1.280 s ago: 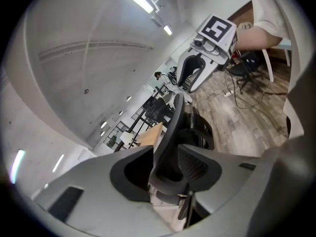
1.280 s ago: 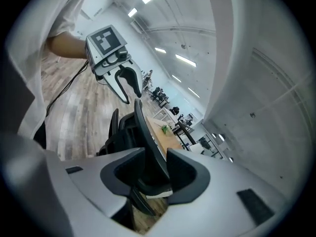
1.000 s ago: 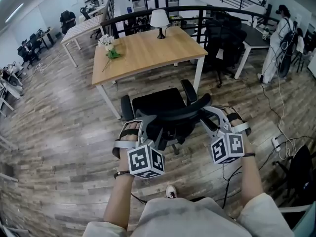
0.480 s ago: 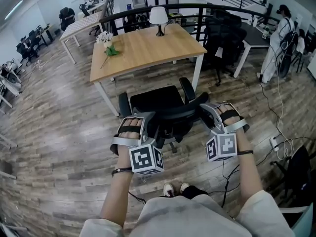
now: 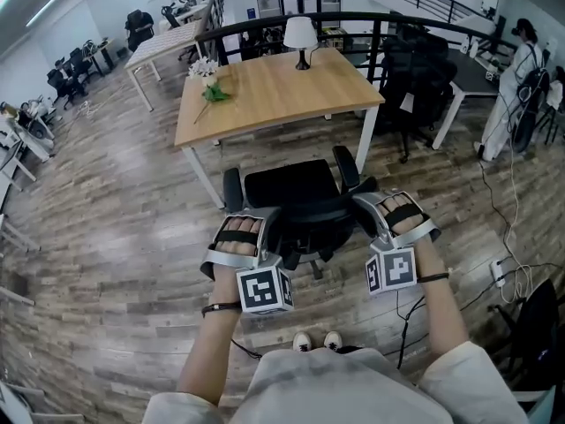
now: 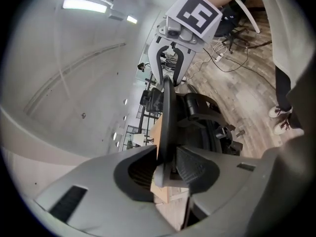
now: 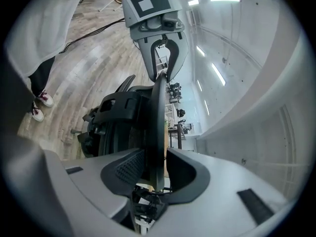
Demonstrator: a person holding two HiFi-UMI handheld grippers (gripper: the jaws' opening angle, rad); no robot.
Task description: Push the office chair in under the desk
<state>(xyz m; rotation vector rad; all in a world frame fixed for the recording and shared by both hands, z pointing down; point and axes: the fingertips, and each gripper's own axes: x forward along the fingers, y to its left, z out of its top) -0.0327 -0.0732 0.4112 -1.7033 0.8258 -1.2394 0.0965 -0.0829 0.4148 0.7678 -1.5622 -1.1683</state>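
Note:
A black office chair (image 5: 296,193) stands in front of the wooden desk (image 5: 274,87), its seat facing the desk's near edge and its armrests just short of it. My left gripper (image 5: 267,223) is at the left end of the chair's curved backrest top, my right gripper (image 5: 365,204) at the right end. In the left gripper view the backrest edge (image 6: 166,112) runs between the jaws of the left gripper (image 6: 165,164), which are closing onto it with the pads touching. In the right gripper view the right gripper (image 7: 155,164) holds the backrest edge (image 7: 157,117) between its pads.
A lamp (image 5: 300,35) and white flowers (image 5: 210,78) are on the desk. More black chairs (image 5: 415,78) and a dark desk (image 5: 472,69) stand at the right, where a person (image 5: 521,87) is. Cables (image 5: 508,268) lie on the wood floor at right. A railing (image 5: 265,26) runs behind the desk.
The chair has rolled forward toward the desk with both grippers on its backrest. The person's feet have stepped up behind it.

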